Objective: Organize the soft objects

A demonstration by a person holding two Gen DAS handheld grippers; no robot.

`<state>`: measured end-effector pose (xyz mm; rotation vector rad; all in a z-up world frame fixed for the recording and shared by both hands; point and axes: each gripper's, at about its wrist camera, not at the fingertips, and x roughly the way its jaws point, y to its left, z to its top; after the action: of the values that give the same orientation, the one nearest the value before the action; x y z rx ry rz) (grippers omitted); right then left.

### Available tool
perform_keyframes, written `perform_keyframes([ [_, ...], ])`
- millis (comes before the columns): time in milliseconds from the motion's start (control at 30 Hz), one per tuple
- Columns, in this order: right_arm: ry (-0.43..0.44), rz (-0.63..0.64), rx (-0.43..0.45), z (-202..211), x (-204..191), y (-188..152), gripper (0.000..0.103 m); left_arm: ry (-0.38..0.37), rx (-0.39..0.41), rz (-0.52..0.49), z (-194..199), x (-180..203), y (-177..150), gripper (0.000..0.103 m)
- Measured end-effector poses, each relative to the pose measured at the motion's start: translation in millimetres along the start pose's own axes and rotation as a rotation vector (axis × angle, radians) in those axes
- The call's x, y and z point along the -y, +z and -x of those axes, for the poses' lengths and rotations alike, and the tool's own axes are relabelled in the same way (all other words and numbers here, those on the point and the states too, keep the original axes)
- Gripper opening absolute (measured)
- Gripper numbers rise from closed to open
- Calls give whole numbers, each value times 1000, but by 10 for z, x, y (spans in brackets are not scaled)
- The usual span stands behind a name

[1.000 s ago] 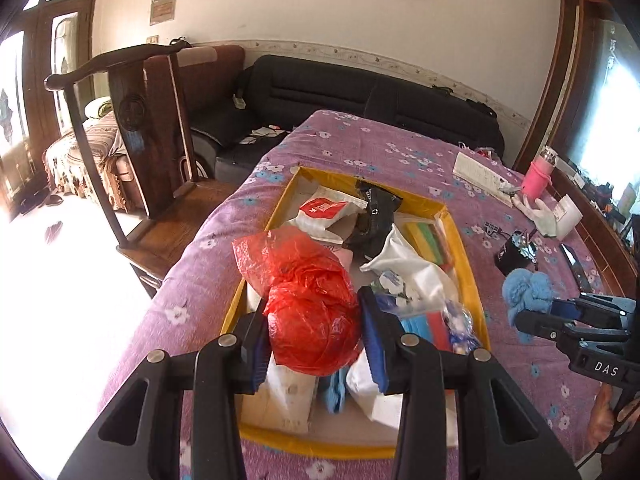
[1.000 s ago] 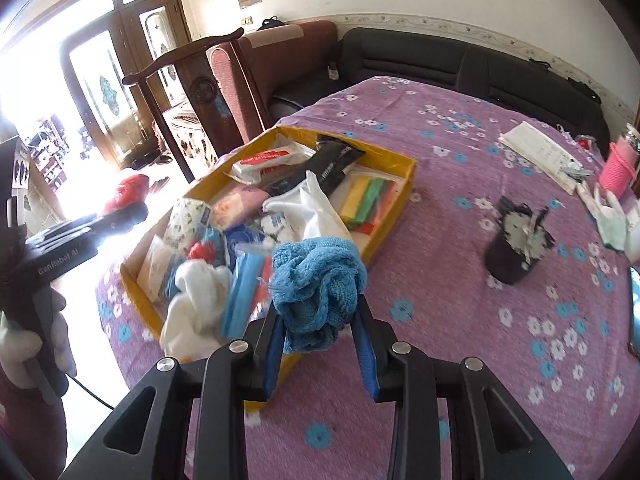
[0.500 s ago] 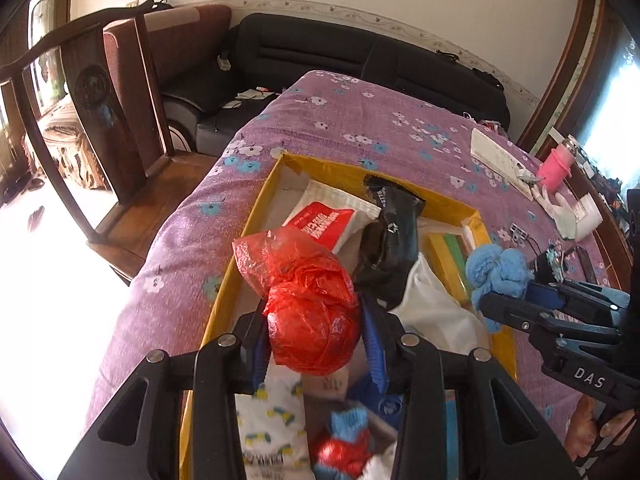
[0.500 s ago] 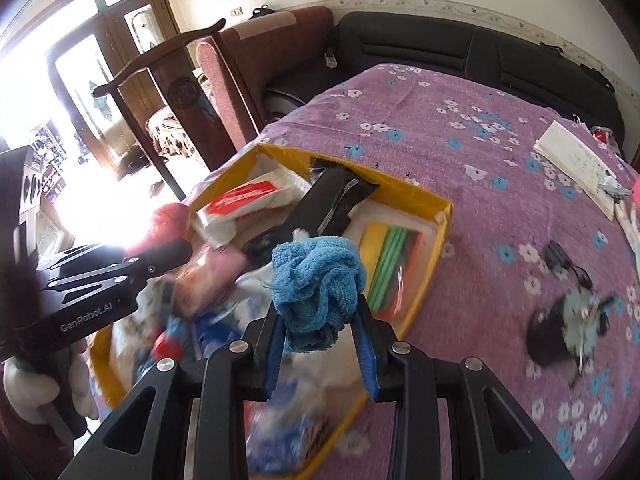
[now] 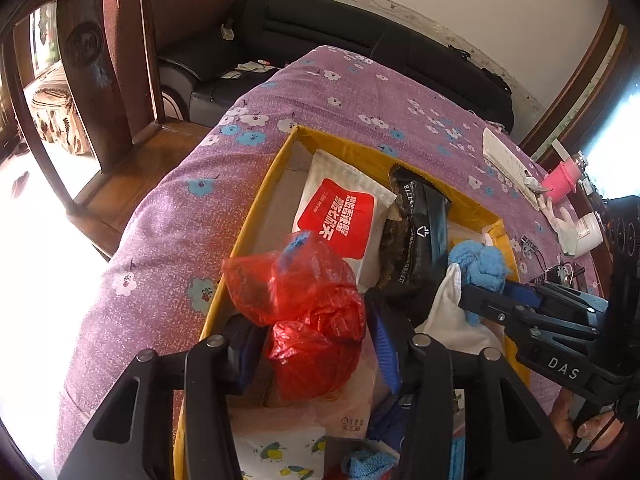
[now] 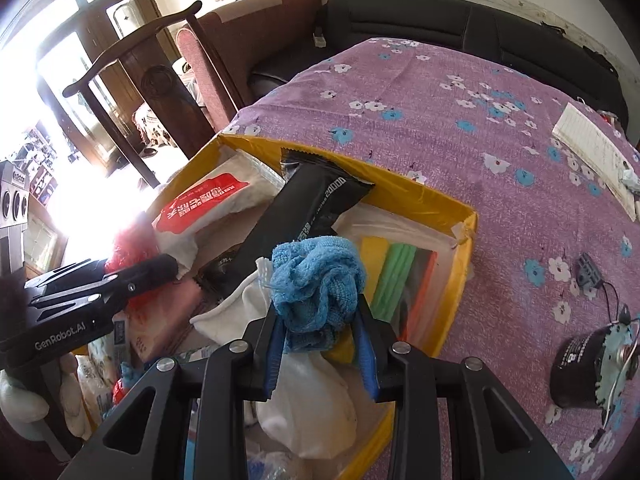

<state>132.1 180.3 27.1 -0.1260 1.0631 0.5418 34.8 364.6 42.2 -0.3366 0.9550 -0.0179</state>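
Observation:
My left gripper (image 5: 316,344) is shut on a crumpled red plastic bag (image 5: 304,312) and holds it over the near left part of the yellow box (image 5: 256,208). My right gripper (image 6: 320,344) is shut on a balled blue cloth (image 6: 316,284) and holds it over the middle of the yellow box (image 6: 456,280). The blue cloth also shows in the left wrist view (image 5: 478,264). The box holds a white and red tissue pack (image 5: 344,208), a black packet (image 6: 304,216), a white bag (image 6: 304,400) and coloured strips (image 6: 392,276).
The box sits on a purple flowered tablecloth (image 6: 460,112). A black motor with wires (image 6: 588,368) lies to the right of the box. A notepad (image 6: 592,152) and a pink cup (image 5: 560,180) are at the far right. A wooden chair (image 5: 80,80) stands to the left.
Both grippers have moved forward and lower over the yellow box, each still holding its load. The blue cloth has come in over the box's middle.

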Motion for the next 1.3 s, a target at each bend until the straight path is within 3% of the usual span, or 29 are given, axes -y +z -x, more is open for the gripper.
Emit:
perform_keyframes([
  [200,-27,16,2,-55,-49,27,36,-1,5,-25,4,73,-7,68],
  [300,-14,7,19,5,-31,28,42,5,36,-32,89,109,-26,72],
  [533,90,-39,121,433,53,60,62,10,141,-40,477,175,-77,79],
  [733,118,-64,146,701,81,-73,63,30,234,-74,872,340,-208,80],
  [1067,84,-123,193,1129,249,-812,71,189,535,-106,1621,823,-775,103],
  [1300,51,-176,220,1316,389,-1402,75,342,721,-79,1860,1144,-1235,103],
])
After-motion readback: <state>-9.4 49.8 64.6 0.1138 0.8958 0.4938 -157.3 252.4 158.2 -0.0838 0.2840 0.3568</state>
